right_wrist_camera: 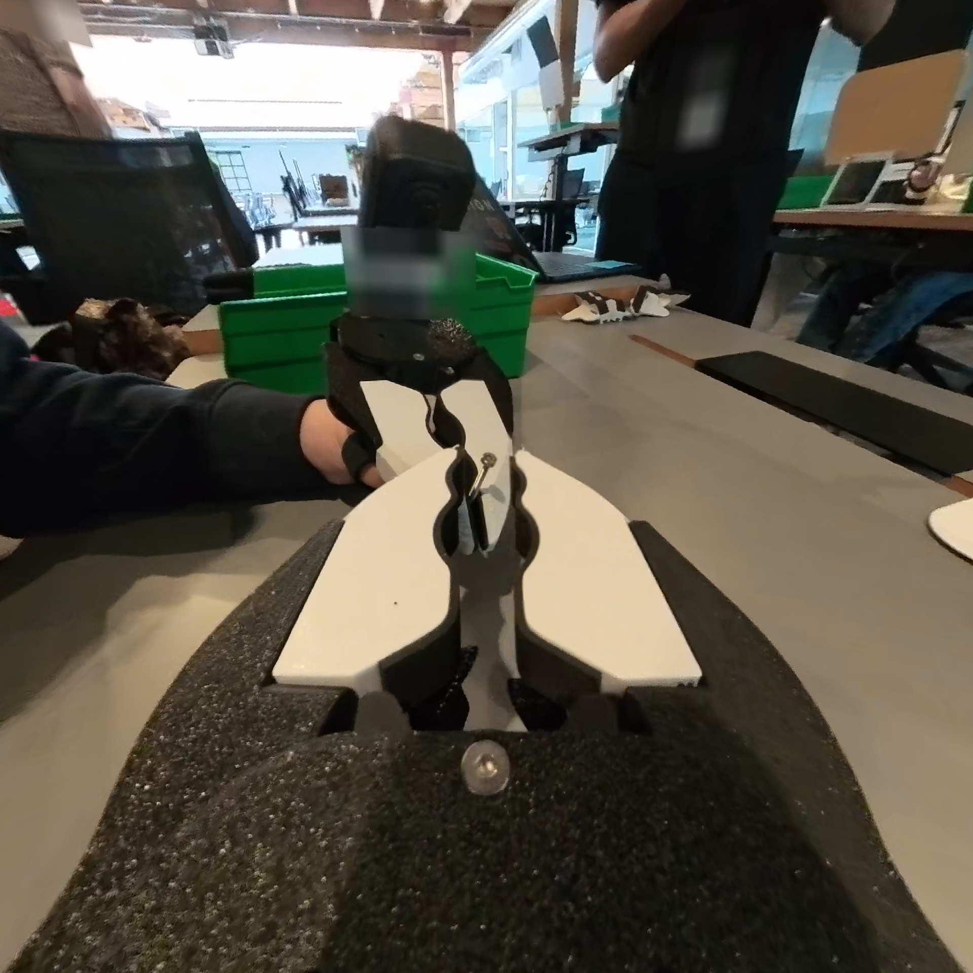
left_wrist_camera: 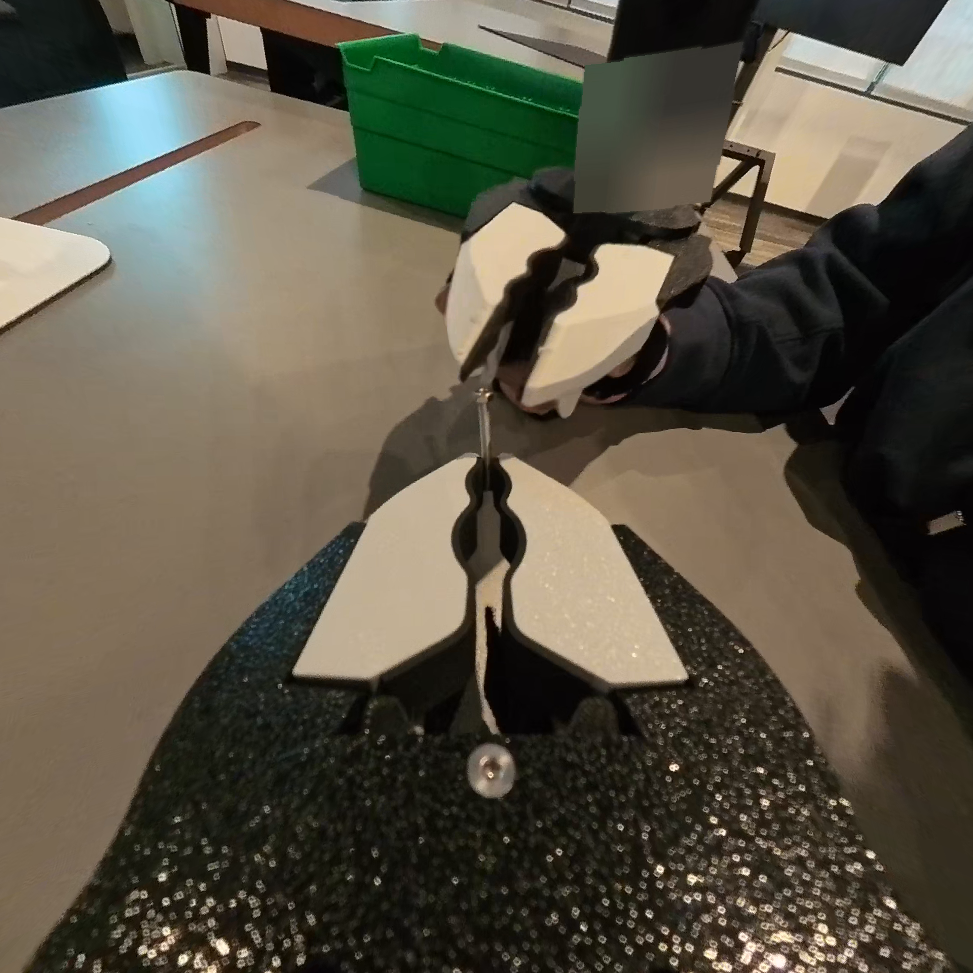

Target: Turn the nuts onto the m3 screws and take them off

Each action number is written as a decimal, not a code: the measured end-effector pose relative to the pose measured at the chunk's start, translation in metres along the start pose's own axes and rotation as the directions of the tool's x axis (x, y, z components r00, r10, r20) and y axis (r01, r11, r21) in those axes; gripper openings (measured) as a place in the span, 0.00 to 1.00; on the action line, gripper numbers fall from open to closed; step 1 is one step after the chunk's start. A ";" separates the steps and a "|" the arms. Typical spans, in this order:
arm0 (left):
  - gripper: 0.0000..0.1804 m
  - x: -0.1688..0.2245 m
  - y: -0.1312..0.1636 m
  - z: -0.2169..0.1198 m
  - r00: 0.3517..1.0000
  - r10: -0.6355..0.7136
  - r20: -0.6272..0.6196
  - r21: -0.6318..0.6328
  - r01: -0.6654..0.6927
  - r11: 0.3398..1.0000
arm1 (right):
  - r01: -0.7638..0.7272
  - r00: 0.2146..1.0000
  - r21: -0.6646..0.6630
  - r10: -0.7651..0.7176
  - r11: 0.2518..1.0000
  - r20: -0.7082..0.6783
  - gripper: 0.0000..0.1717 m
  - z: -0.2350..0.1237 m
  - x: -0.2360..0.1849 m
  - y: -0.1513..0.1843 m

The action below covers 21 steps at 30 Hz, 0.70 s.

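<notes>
My left gripper (left_wrist_camera: 489,460) is shut on a thin metal screw (left_wrist_camera: 483,426) that sticks out forward from its fingertips. A small nut (left_wrist_camera: 483,392) sits at the screw's far end. My right gripper (left_wrist_camera: 508,387) faces it from the other side with its jaws apart, and one fingertip (left_wrist_camera: 474,368) is close beside the nut. In the right wrist view, my right gripper (right_wrist_camera: 487,454) is open, and the nut (right_wrist_camera: 489,459) on the screw (right_wrist_camera: 482,479) stands between its fingertips with gaps on both sides. The left gripper (right_wrist_camera: 474,526) shows behind them.
Both grippers hover over a grey table (left_wrist_camera: 210,368). A green bin (left_wrist_camera: 453,131) stands at the far edge and also shows in the right wrist view (right_wrist_camera: 263,337). There is a white plate (left_wrist_camera: 42,274) at one side, a black mat (right_wrist_camera: 842,400), and a person (right_wrist_camera: 711,158) standing behind the table. The tips of both grippers are at nearly the same place.
</notes>
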<state>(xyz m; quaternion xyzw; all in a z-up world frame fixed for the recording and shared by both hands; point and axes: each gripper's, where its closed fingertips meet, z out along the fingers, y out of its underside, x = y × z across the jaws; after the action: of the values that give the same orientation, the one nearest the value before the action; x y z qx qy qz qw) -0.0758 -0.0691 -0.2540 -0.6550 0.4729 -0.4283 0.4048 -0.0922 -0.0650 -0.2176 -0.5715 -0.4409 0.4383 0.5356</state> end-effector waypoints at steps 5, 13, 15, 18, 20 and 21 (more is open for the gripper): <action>0.01 -0.001 0.000 0.000 1.000 -0.001 0.006 0.004 0.001 1.000 | 0.008 0.999 0.015 -0.009 1.000 0.052 0.02 -0.006 -0.011 -0.001; 0.01 0.000 0.000 0.001 1.000 0.003 0.005 -0.003 -0.003 1.000 | 0.010 0.997 0.004 -0.010 1.000 0.075 0.01 -0.004 -0.013 0.000; 0.01 0.000 0.000 0.000 1.000 -0.002 0.003 0.002 0.002 1.000 | 0.005 0.999 0.026 -0.007 1.000 0.049 0.03 -0.006 -0.009 -0.002; 0.01 0.000 -0.001 0.000 1.000 -0.005 0.001 0.006 0.005 1.000 | 0.006 1.000 0.024 -0.006 1.000 -0.010 0.10 -0.005 -0.002 -0.002; 0.01 0.000 -0.001 -0.001 1.000 -0.009 0.000 0.012 0.009 1.000 | 0.003 1.000 -0.012 -0.002 1.000 0.020 0.09 -0.002 -0.007 0.002; 0.01 -0.001 -0.002 -0.001 1.000 -0.012 -0.001 0.016 0.012 1.000 | 0.009 0.999 -0.018 -0.008 1.000 0.051 0.05 -0.003 -0.011 0.003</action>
<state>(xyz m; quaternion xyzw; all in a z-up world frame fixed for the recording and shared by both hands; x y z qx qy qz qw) -0.0765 -0.0681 -0.2520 -0.6544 0.4655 -0.4349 0.4074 -0.0921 -0.0764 -0.2200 -0.5632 -0.4608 0.4465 0.5207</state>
